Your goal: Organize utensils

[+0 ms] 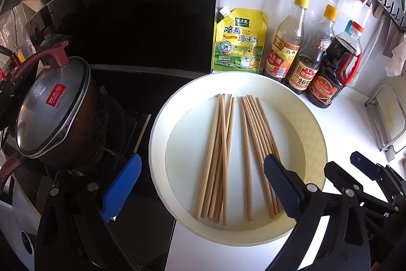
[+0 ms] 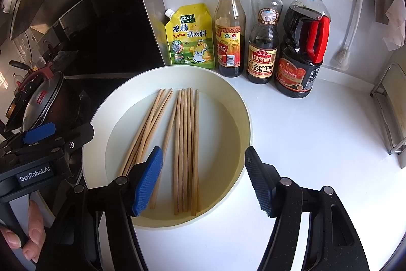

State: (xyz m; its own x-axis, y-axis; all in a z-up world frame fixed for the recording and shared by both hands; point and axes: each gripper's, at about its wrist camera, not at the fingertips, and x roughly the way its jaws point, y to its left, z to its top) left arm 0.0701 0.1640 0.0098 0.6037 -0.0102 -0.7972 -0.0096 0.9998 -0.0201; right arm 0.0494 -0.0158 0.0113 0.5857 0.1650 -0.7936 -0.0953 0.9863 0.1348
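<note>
Several wooden chopsticks lie in two loose bundles on a round white plate (image 1: pixel 162 133) (image 2: pixel 101 118). The left bundle (image 1: pixel 218 156) (image 2: pixel 149 128) is splayed and crossed; the right bundle (image 1: pixel 256 144) (image 2: pixel 186 149) lies nearly parallel. My left gripper (image 1: pixel 201 184) hovers above the plate's near side, jaws wide open and touching nothing. My right gripper (image 2: pixel 203 182) hangs over the near ends of the right bundle, open, with its pads clear of the sticks. In the right wrist view the left gripper (image 2: pixel 38 136) shows at the plate's left edge.
A lidded pot (image 1: pixel 53 108) sits on the black stove left of the plate. A yellow seasoning pouch (image 2: pixel 190 37) and three sauce bottles (image 2: pixel 262 42) line the wall behind. A wire rack (image 2: pixel 390 106) stands at the right. A person's hand (image 2: pixel 33 240) grips the left handle.
</note>
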